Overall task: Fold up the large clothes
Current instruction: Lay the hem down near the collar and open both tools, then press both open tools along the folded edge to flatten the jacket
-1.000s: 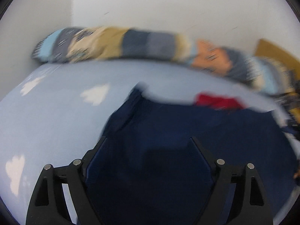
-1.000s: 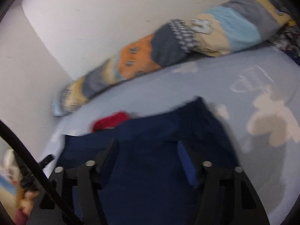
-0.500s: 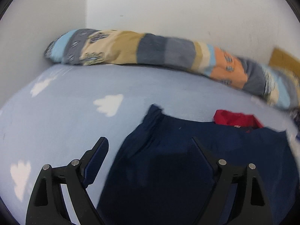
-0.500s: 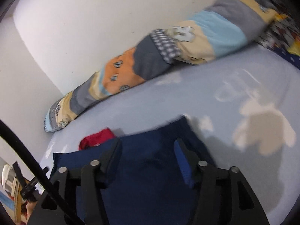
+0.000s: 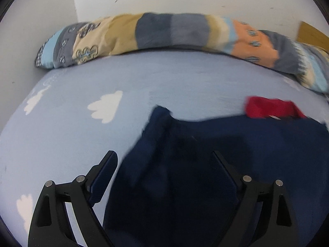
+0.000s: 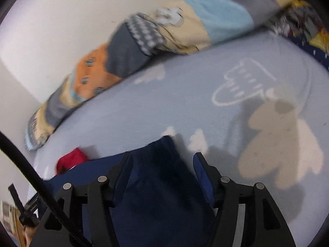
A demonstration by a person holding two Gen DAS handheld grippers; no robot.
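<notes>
**A:** Where's the garment now?

**B:** The navy garment (image 5: 205, 164) lies on the pale blue cloud-print bedsheet (image 5: 82, 144), near us, with one corner pointing toward the far wall. The left gripper (image 5: 164, 160) hangs over its left edge with jaws opening wide; cloth sits between them, but the left finger is out over bare sheet and nothing looks pinched. The right gripper (image 6: 162, 160) straddles the garment's far right corner, jaws about half apart, and I can't tell whether the pads press the cloth.

**A:** What could go wrong?

**B:** I'd guess the fold drifts. If one side lets go while the other drags, the edge skews and the layers bunch. The fabric looks soft and limp, so a loose grip could slip off that corner. The red piece (image 5: 271, 109) at the far edge may get caught under a fold too.

**A:** Count for me

**B:** Two grippers, one navy garment, one red piece, one long patchwork bolster (image 5: 164, 33) along the far wall, one sheet
</notes>
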